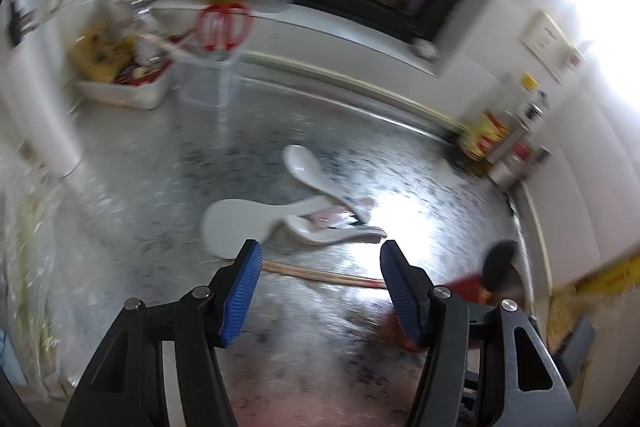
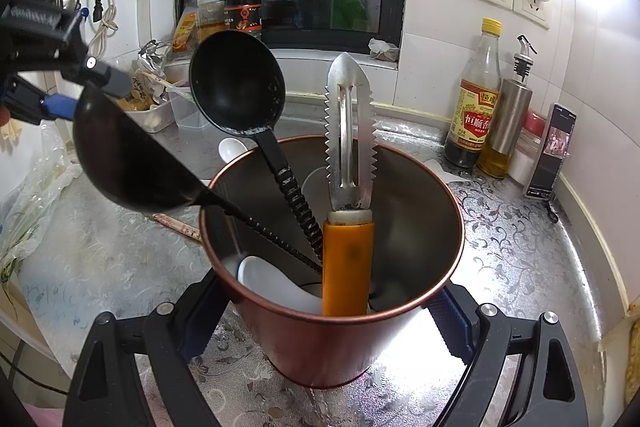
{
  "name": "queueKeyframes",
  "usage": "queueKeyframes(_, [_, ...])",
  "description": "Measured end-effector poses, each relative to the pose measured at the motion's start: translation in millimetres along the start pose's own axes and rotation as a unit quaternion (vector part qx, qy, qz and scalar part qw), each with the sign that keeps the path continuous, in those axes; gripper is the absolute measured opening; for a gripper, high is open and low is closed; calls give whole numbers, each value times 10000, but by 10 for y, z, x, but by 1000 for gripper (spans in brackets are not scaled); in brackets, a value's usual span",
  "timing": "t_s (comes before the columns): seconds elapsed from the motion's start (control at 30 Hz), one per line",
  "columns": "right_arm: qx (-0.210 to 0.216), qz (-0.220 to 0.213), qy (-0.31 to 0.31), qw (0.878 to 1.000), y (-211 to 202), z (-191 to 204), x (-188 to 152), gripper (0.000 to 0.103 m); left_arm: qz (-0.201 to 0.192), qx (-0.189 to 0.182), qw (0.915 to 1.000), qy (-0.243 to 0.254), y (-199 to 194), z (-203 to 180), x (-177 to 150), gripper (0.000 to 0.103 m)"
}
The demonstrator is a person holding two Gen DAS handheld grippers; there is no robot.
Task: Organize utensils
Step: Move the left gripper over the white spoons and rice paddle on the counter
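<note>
On the right wrist view, your left gripper [image 2: 60,107] juts in from the upper left of the frame, above the patterned counter [image 2: 520,247]. Just right of it, two black ladles [image 2: 236,87] lean out of the copper-coloured utensil cup [image 2: 332,339] at centre, handles down inside it. A white spoon [image 2: 276,287] lies in the cup's bottom, and an orange-handled peeler [image 2: 348,187] stands upright beside the ladle handles. Your right gripper [image 2: 324,311] pinches the cup from both sides at the lower centre.

On the left wrist view, blurred, your left gripper [image 1: 320,291] stands spread at the bottom centre, nothing between its blue pads [image 1: 240,291]. Beyond them, a white rice paddle [image 1: 240,223] and white spoons [image 1: 304,167] lie piled mid-frame on the counter [image 1: 140,167]. Wooden chopsticks [image 1: 320,275] lie across the gap between the pads.
</note>
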State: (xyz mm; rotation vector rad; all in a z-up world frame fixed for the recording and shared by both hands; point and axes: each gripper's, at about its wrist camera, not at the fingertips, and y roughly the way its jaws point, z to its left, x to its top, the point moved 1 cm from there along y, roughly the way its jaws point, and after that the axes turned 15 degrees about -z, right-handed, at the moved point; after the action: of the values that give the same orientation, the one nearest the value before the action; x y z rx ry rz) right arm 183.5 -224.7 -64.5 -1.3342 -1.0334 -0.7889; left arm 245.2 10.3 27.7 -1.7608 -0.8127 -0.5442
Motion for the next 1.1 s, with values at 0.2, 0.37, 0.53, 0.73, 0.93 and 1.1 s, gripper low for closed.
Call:
queueKeyframes(0.2, [-8,-1,0,10000,-18,-11,-9,92,-43,409,9984,-397,5,362,-33,67])
queueKeyframes(0.37, [-82,15,16,10000,-27,-58,-13,92,-25,694,9954,-660,11,610,-110,67])
queueKeyframes(0.53, [-89,16,19,10000,-34,-50,-8,92,68,953,9908,-962,75,824,-192,67])
queueKeyframes(0.73, [-169,22,41,9998,-60,-51,-15,92,309,1080,9878,-1076,242,910,-321,67])
queueKeyframes(0.93, [-324,36,112,9994,-68,-113,-23,92,612,1024,9890,-879,494,805,-439,67])
queueKeyframes(1.1, [-409,45,139,9991,-67,-156,-23,92,842,861,9906,-641,681,637,-513,74])
